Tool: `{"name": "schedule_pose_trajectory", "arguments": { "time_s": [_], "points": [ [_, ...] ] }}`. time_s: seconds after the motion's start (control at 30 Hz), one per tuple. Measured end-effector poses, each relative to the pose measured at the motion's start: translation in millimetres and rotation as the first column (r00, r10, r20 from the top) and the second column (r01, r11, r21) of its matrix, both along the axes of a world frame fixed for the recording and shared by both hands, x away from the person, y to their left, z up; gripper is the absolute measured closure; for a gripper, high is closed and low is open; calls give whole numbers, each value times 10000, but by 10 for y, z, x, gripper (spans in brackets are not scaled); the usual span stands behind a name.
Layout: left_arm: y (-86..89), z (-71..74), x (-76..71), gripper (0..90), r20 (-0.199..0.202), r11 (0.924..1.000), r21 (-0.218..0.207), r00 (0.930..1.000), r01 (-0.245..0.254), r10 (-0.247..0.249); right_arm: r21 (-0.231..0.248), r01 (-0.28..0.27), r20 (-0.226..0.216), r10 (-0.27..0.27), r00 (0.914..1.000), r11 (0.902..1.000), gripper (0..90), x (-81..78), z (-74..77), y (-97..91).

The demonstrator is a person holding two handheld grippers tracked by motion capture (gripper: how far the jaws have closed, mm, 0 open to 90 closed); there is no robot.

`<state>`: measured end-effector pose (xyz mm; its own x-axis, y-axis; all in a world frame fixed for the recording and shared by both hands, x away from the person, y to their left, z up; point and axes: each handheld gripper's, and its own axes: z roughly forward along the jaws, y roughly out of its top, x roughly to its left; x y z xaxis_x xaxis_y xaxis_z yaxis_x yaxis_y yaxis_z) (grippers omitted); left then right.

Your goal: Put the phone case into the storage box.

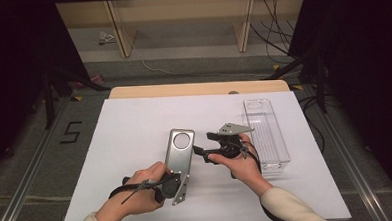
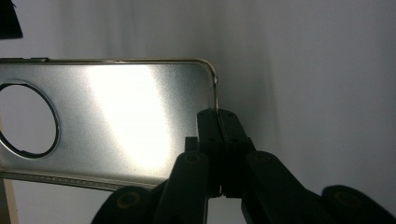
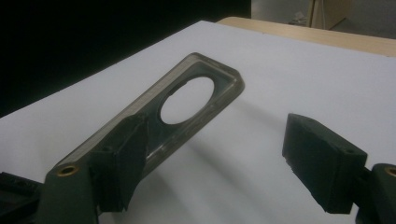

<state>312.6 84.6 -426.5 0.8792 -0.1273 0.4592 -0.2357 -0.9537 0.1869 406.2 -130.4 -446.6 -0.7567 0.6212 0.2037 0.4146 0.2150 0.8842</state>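
Nearest the table's front edge, the left gripper (image 1: 173, 185) is clamped on the rim of a silver phone case (image 1: 179, 150), holding it just above the white table (image 1: 135, 138); it looks light, thin, stiff and slick, so an edge pinch suits it. Just beyond, the right gripper (image 1: 202, 153) waits with jaws spread, empty, and a clear plastic box (image 1: 266, 132) sits farther right.
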Motion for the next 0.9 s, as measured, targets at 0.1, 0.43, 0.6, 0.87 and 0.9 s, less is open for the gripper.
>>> {"name": "schedule_pose_trajectory", "arguments": {
  "time_s": [0.1, 0.43, 0.6, 0.87, 0.9],
  "points": [
    [-17, -5, -6, 887, -53, 10000, -46, 10000, -8, 8, 32, -35, -115, 35, 9999, 10000, 241, 26, -19, 40],
    [-54, 4, -10, 887, 46, 9999, -23, 9999, 164, -164, 123, 32, -340, -28, 9994, 9999, 302, 79, -34, 86],
    [-59, 3, -11, 887, 39, 9998, 22, 9998, 195, -195, 178, 74, -586, -63, 9983, 9998, 350, 107, -56, 111],
    [-63, 1, -21, 887, 43, 9998, -12, 9998, 207, -207, 272, 203, -781, -181, 9968, 9994, 471, 143, -60, 171],
    [-63, 1, -21, 887, 57, 9998, -17, 9998, 210, -210, 285, 208, -840, -184, 9963, 9994, 490, 146, -60, 176]
  ]
}}
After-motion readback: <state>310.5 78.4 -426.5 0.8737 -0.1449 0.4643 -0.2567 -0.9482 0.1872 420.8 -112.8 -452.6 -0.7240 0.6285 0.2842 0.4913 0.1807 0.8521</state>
